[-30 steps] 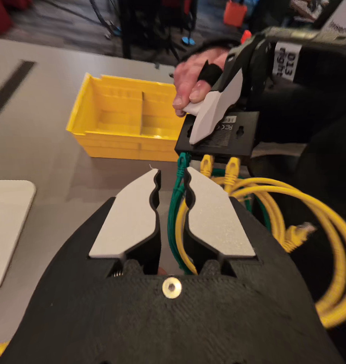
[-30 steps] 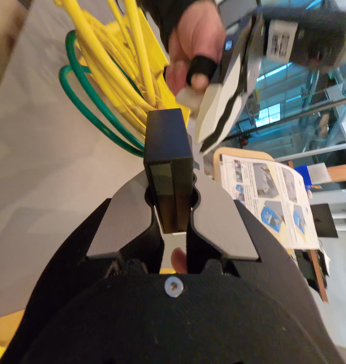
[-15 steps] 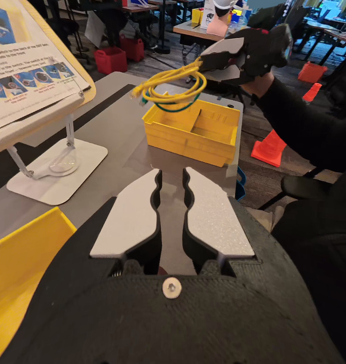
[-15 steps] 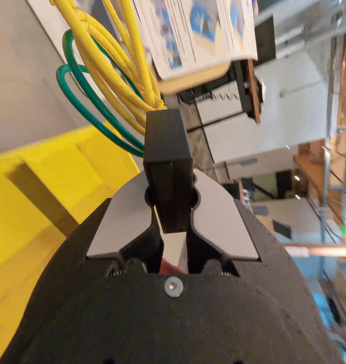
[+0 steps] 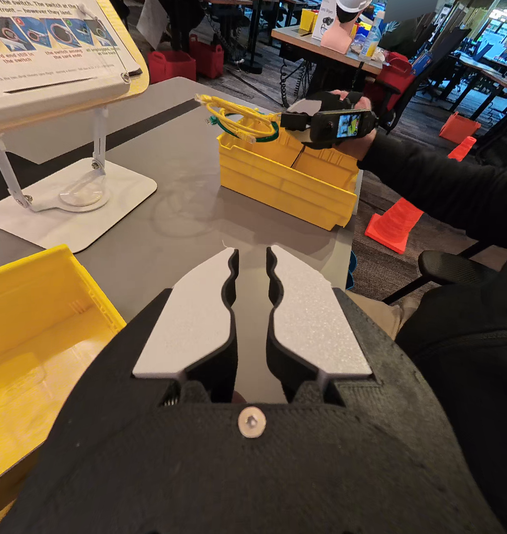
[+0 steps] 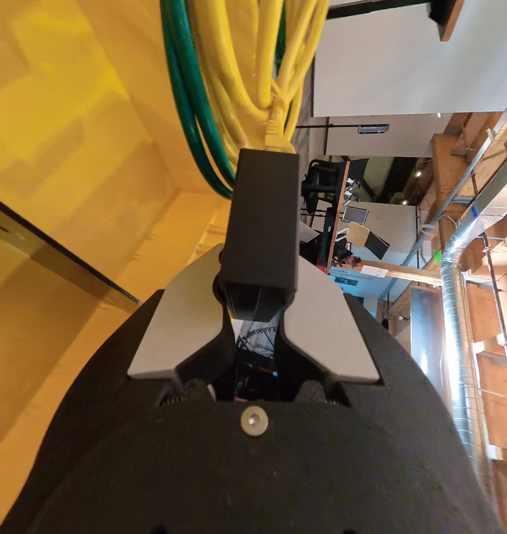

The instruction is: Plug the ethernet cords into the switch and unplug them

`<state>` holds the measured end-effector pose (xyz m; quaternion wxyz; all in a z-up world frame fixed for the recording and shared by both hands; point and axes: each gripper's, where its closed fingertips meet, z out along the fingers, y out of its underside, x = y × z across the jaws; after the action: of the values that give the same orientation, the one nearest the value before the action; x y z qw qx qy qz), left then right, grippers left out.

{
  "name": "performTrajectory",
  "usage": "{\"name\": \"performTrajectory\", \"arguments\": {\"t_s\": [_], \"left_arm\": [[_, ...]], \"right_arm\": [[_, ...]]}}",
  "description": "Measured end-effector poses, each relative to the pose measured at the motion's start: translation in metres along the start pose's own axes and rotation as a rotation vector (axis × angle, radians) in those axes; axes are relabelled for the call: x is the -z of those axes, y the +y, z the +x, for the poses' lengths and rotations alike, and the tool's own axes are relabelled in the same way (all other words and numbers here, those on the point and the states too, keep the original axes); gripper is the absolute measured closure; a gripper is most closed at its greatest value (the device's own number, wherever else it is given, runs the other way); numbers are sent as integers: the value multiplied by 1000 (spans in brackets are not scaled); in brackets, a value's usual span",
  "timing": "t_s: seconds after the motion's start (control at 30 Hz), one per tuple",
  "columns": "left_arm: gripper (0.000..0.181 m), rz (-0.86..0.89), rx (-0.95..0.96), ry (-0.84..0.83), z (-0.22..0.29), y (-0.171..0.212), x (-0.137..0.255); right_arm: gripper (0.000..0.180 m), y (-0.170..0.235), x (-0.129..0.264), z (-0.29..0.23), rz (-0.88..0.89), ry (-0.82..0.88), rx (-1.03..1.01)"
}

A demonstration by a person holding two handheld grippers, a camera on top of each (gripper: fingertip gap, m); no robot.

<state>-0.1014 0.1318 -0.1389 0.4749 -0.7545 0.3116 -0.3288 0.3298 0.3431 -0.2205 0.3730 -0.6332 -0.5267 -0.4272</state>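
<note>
While the right gripper (image 6: 258,277) clamps its jaws on the black switch (image 6: 263,219) above the yellow bin (image 5: 287,179), yellow and green cords (image 5: 240,121) dangling plugged in, the left gripper (image 5: 252,260) idles narrowly open, empty over the desk (image 5: 165,161), so unplugging likely remains.

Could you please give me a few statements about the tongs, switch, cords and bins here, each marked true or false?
1. The right tongs grip the black switch. True.
2. The left tongs hold a yellow cord. False: they are empty, jaws apart.
3. Yellow cords and a green cord hang from the switch over the far bin. True.
4. The switch lies on the table. False: it is held in the air.
5. The near bin holds the cords. False: no cords show in it.
</note>
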Motion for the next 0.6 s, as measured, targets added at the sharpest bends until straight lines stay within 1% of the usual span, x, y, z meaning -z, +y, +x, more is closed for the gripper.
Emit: {"name": "performTrajectory", "arguments": {"t_s": [0.1,0.17,0.2,0.27,0.33,0.43,0.5,0.53,0.57,0.6], "left_arm": [[164,-22,0,16,2,6,-5],[164,-45,-12,20,3,11,-8],[164,-56,-18,19,4,14,-10],[164,-72,-25,15,4,18,-12],[164,-80,-25,23,5,21,-12],[164,-87,-22,31,5,22,-13],[164,-98,-27,23,4,24,-12],[164,-98,-27,21,3,25,-11],[165,-98,-21,26,3,25,-11],[165,-99,-15,31,3,26,-11]], "right_arm": [[145,-3,0,-8,-72,-54,47],[137,0,-2,-22,-129,-149,56],[137,0,-3,-23,-147,-153,49],[133,-3,-1,-24,-134,-191,41],[128,-7,5,-28,-122,-285,-5],[124,-13,16,-30,-103,-378,5],[116,-20,29,-31,-58,-486,-49],[102,-21,35,-31,-56,-538,-75],[95,-19,40,-34,-77,-582,-66],[93,-15,43,-39,-104,-621,-39]]}}
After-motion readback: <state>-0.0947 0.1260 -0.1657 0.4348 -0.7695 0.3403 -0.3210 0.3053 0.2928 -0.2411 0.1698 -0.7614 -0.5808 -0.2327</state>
